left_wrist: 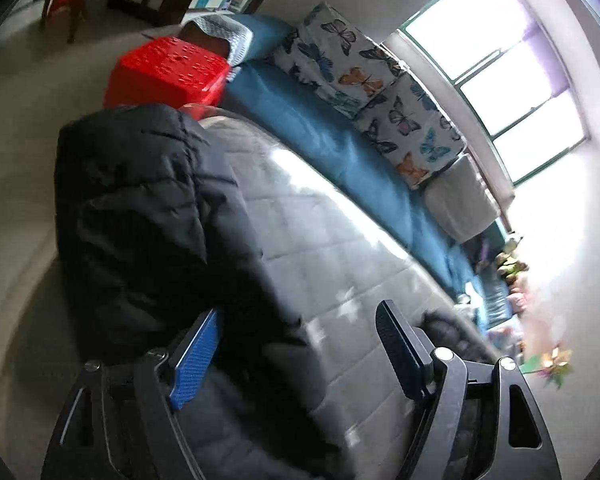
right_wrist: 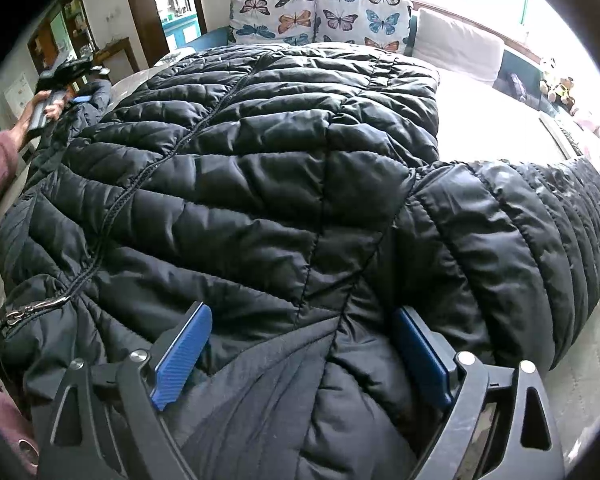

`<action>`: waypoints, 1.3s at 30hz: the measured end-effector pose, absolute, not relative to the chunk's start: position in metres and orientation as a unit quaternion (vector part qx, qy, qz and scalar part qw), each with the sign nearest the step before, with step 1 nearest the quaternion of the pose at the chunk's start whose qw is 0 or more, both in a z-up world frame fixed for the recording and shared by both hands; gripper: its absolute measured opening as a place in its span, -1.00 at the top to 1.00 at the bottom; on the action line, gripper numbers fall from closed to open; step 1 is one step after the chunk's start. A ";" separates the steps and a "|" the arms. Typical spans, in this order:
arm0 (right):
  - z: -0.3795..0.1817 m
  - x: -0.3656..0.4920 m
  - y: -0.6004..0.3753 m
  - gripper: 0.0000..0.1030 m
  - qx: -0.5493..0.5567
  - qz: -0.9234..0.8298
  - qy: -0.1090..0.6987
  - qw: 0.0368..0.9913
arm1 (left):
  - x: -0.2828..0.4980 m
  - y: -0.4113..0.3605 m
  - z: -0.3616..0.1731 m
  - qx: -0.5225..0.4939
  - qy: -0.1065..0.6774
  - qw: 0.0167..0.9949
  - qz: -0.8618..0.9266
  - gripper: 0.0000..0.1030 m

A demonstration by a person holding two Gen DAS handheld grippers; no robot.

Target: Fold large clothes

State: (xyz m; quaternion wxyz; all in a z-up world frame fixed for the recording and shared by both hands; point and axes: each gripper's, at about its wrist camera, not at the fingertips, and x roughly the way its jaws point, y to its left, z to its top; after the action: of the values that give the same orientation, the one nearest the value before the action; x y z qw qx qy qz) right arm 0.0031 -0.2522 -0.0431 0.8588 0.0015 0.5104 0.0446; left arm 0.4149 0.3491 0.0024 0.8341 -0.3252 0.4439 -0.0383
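Jacket (right_wrist: 260,184), black and quilted, lies spread front-up across a bed (right_wrist: 488,116), its zipper (right_wrist: 204,120) running from the collar near the camera toward the far hem. Right tongs (right_wrist: 300,356) stand wide over the collar end, blue pads (right_wrist: 182,354) on either side of a fold of the padded fabric without pressing on it. One sleeve (right_wrist: 540,248) stretches off to the right along the bed's edge. At the far left of the right wrist view, a hand (right_wrist: 46,110) in a mauve cuff grips the left tongs (right_wrist: 80,98) beside the jacket's other sleeve.

Seen from the left wrist, the left tongs (left_wrist: 296,344) are also parted wide, with nothing clamped; dark quilted fabric (left_wrist: 152,216) hangs just beyond and partly beneath the left pad (left_wrist: 198,356), draped over the edge of the grey quilted mattress (left_wrist: 340,248). That view is tilted and somewhat blurred. Beyond the mattress runs a blue bedspread (left_wrist: 332,144), and against the wall under a bright window (left_wrist: 496,64) stand two butterfly-print cushions (left_wrist: 340,60) and a plain white pillow (left_wrist: 464,200). A red plastic stool (left_wrist: 168,72) sits just beside the bed's corner. Soft toys (right_wrist: 560,84) line the far right side by the window.
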 end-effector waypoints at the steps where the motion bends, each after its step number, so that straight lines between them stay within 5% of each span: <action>1: -0.043 0.003 -0.252 -0.94 0.002 0.045 0.511 0.859 | 0.424 0.348 0.004 -0.333 0.435 0.835 -0.044 -0.59; 7: -0.043 0.003 -0.252 -0.94 0.002 0.044 0.509 0.859 | 0.452 0.342 0.009 -0.320 0.428 0.845 -0.032 -0.59; 14: -0.043 0.003 -0.253 -0.95 0.003 0.044 0.509 0.859 | 0.380 0.377 0.055 -0.286 0.356 0.889 0.014 -0.65; 25: -0.043 0.004 -0.252 -0.95 0.000 0.038 0.513 0.858 | 0.344 0.383 -0.024 -0.381 0.421 0.823 -0.014 -0.61; 26: -0.043 0.004 -0.252 -0.95 -0.001 0.037 0.513 0.857 | 0.345 0.381 -0.026 -0.384 0.417 0.823 -0.024 -0.57; 29: -0.043 0.005 -0.251 -0.95 -0.002 0.035 0.515 0.857 | 0.351 0.369 -0.033 -0.405 0.405 0.818 -0.044 0.06; 33: -0.041 0.004 -0.249 -0.95 -0.007 0.030 0.514 0.857 | 0.344 0.355 -0.012 -0.402 0.371 0.836 -0.052 0.58; 39: -0.018 -0.003 -0.241 -0.95 -0.017 0.032 0.486 0.873 | 0.313 0.311 0.072 -0.337 0.323 0.879 -0.094 0.60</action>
State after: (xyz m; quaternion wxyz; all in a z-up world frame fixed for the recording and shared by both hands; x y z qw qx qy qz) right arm -0.0029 -0.2412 -0.0178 0.8730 -0.0173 0.4863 0.0318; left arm 0.3130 0.3106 0.0720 0.8791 -0.3374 0.3234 -0.0938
